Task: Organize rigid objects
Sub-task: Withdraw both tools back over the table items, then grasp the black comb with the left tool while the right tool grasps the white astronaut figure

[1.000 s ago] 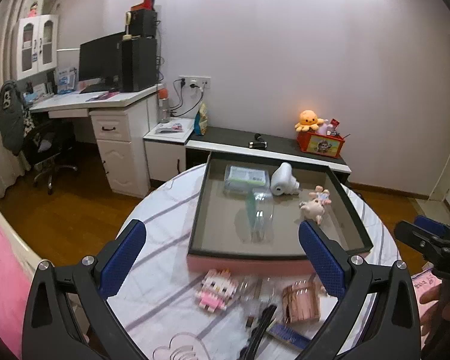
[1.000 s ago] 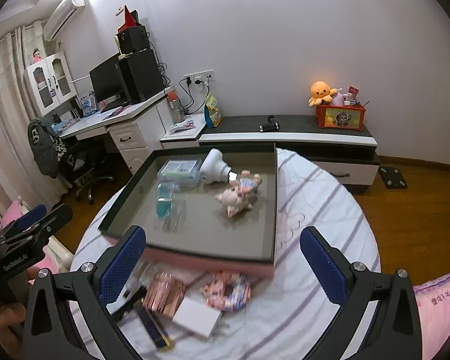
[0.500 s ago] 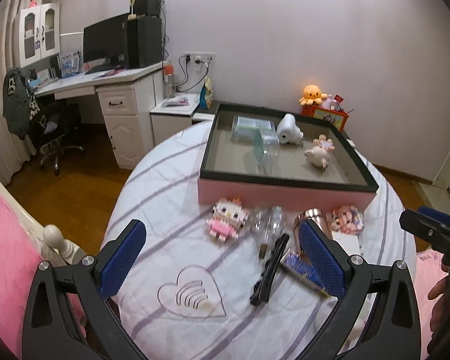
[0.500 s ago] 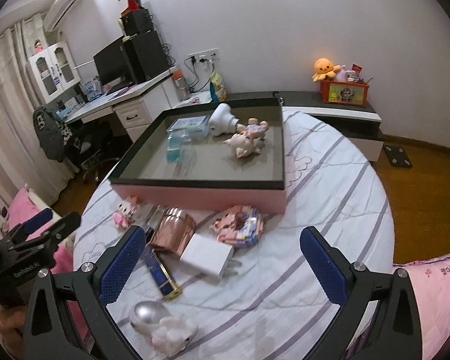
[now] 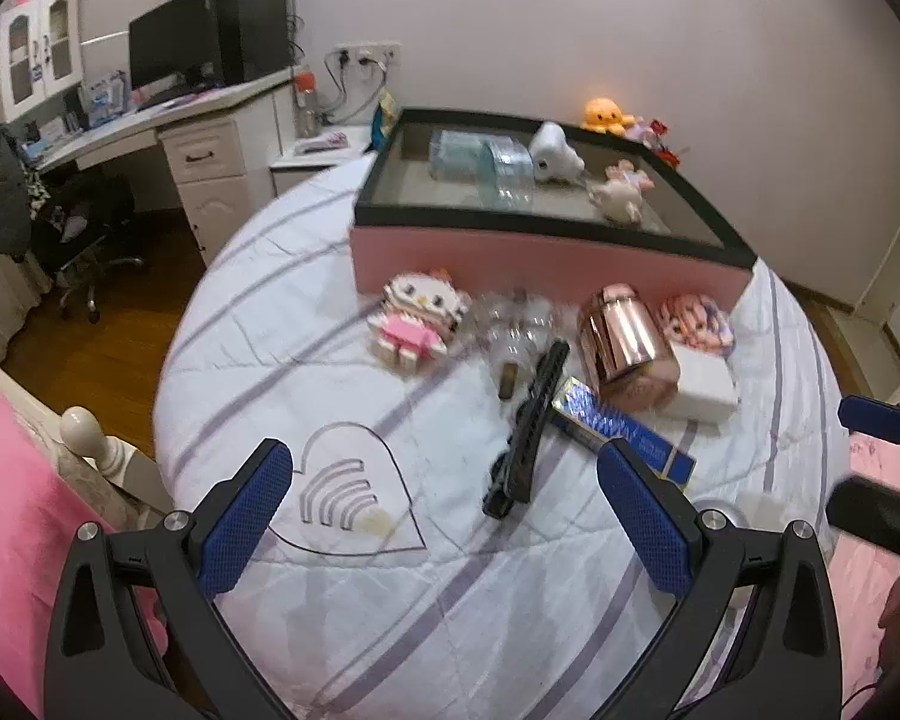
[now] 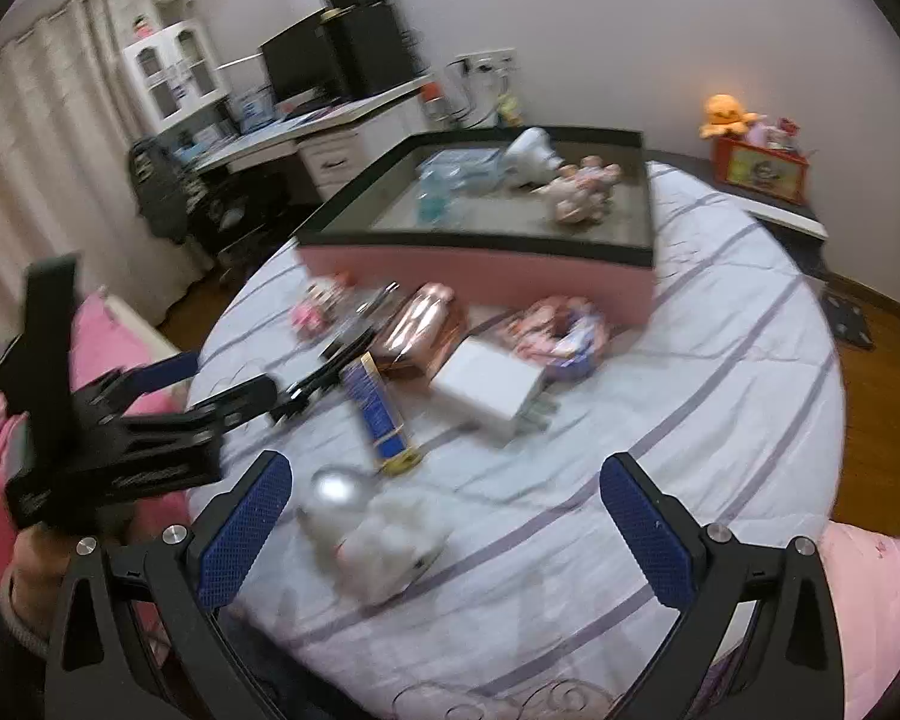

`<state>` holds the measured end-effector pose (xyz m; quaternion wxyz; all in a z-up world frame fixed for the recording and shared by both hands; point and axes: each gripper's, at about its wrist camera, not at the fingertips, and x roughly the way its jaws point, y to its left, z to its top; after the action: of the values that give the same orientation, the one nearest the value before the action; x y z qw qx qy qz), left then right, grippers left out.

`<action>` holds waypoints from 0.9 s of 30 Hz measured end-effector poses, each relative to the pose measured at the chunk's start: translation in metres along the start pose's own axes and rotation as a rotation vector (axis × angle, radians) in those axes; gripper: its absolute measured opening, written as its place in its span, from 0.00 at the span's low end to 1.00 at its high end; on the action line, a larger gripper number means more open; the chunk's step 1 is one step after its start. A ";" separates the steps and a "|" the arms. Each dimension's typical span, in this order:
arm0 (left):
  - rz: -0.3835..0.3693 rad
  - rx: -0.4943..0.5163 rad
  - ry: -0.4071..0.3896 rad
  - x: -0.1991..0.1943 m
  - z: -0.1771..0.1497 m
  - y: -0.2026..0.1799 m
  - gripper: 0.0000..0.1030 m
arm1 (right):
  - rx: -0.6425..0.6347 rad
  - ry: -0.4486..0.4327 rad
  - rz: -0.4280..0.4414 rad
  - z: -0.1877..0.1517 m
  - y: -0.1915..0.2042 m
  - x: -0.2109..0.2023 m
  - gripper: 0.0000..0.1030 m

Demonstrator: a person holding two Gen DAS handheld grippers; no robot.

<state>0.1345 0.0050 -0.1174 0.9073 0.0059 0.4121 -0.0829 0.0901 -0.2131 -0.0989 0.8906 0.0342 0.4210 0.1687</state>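
Both grippers held over a round table w/ white striped cloth (image 5: 342,324). Left gripper (image 5: 444,498) jaws wide apart, nothing between the pads; same for right gripper (image 6: 444,510).

Rigid items lie in a loose cluster ahead of both, just in front of a pink box w/ black rim (image 5: 546,264). Left view, from left: pink/white block-built cat figure (image 5: 417,318), clear crumpled bottle (image 5: 516,330) (hard to make out), black hair clip (image 5: 531,426) lying lengthwise, blue foil stick box (image 5: 621,429) partly behind the right finger, rose-gold metallic container (image 5: 621,345) on its side, white box (image 5: 705,381) touching it, pink/purple block figure (image 5: 696,321) behind.

The hair clip is nearest the left gripper, ahead and between its fingers but well clear of the pads.

Right view is motion-blurred. A silver rounded item (image 6: 336,489) and a white fluffy thing (image 6: 390,540) sit just ahead between its fingers, nearer the left pad; can't tell what either is. White box (image 6: 489,384) & blue stick box (image 6: 378,414) farther ahead.

Already in the box: clear plastic case (image 5: 459,150), clear bottle (image 5: 510,171), white rounded device (image 5: 552,153), small pig figurine (image 5: 621,195). Box's far side cut by rim angle.

The other gripper shows at each view's edge, partly cropped.
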 end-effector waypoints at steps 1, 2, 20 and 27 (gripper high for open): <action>-0.005 0.011 0.010 0.002 -0.001 -0.002 0.99 | -0.007 0.007 0.021 -0.002 0.001 0.001 1.00; -0.007 0.020 0.014 0.003 -0.002 -0.002 0.99 | -0.014 0.014 0.039 -0.003 0.002 0.002 1.00; -0.063 0.096 0.140 0.047 0.005 -0.013 0.79 | -0.160 0.155 0.085 -0.015 0.015 0.055 0.97; -0.045 0.107 0.138 0.052 0.009 -0.016 0.75 | -0.209 0.151 0.019 -0.014 0.014 0.070 0.68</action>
<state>0.1725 -0.0194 -0.1491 0.8730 0.0508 0.4688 -0.1246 0.1170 -0.1780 -0.1573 0.8534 -0.0676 0.4667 0.2219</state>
